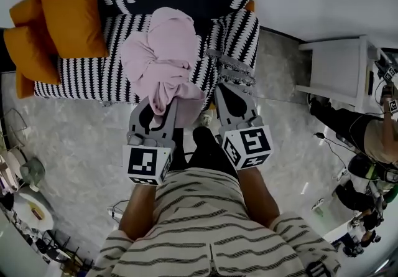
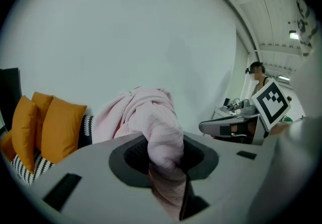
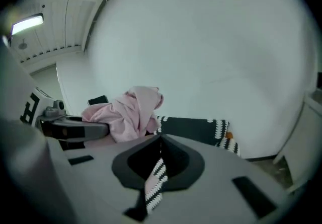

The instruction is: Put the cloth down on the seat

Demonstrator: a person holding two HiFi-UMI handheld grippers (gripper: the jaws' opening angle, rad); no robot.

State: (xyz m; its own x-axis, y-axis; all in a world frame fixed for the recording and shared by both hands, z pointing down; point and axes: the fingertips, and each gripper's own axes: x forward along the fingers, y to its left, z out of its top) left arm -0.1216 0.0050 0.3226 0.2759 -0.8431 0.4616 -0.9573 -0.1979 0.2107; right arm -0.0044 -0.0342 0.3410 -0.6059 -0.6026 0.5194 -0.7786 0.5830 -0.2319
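**Head view.** Locate the cloth (image 1: 163, 51), pink and bunched, held up over the middle of the seat (image 1: 81, 76) and not yet laid on it. Note the left gripper (image 1: 163, 105) clenched on the near tail of the bundle. Treat the raised hold as a way of carrying the loose bulk over the front edge without dragging it. Find the right gripper (image 1: 229, 90) just beside, at the right front corner of the seat, apart from the main pink mass. Keep the drop clear of the cushions (image 1: 68, 17) at the left end.

**Left gripper view.** Read the jaws as clamped on a thick twisted fold of pink fabric filling the whole gap. Follow the rest of the bundle forward and upward, outlined against the wall and clear of any support. Expect it to collapse in a heap on release, being soft and unfolded.

**Right gripper view.** Read the jaws as drawn together to a thin slit. Note a narrow strip (image 3: 155, 180) in that slit, black-and-white with a pink patch. Impossible to say whether pinched fabric or pattern seen through the gap.

**Step in hand.** Probably transport nearly complete, with lowering and release by the left remaining.
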